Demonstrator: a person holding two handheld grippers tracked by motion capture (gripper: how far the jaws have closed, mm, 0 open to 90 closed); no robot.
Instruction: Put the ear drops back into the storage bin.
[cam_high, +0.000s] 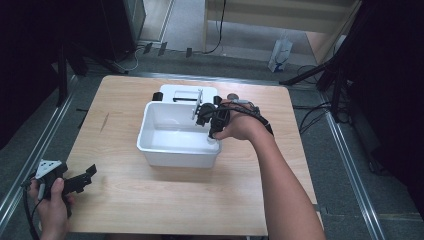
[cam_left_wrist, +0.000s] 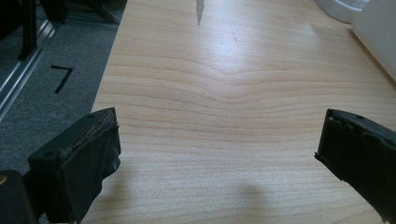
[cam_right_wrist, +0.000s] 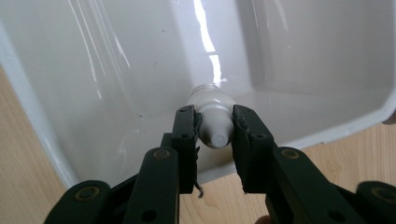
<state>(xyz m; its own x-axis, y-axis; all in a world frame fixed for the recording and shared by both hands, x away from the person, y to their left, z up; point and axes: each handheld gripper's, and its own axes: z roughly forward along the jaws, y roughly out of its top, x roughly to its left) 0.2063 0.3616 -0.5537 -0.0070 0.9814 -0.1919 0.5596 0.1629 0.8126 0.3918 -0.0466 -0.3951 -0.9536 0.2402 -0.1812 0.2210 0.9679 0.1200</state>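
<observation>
- The right gripper (cam_right_wrist: 214, 128) has its two black jaws clamped on the capped end of a small white bottle (cam_right_wrist: 214, 122).
- The bottle sticks out between the jaw tips, its far end down inside the white tub (cam_right_wrist: 56, 93), close to the tub's near wall.
- In the high view the right gripper (cam_high: 214, 131) reaches over the tub's right rim (cam_high: 150, 145).
- The tub stands on the wooden table (cam_high: 125, 190).
- The left gripper (cam_left_wrist: 217, 140) hovers over bare tabletop near the left front corner, jaws wide apart, nothing between them.
</observation>
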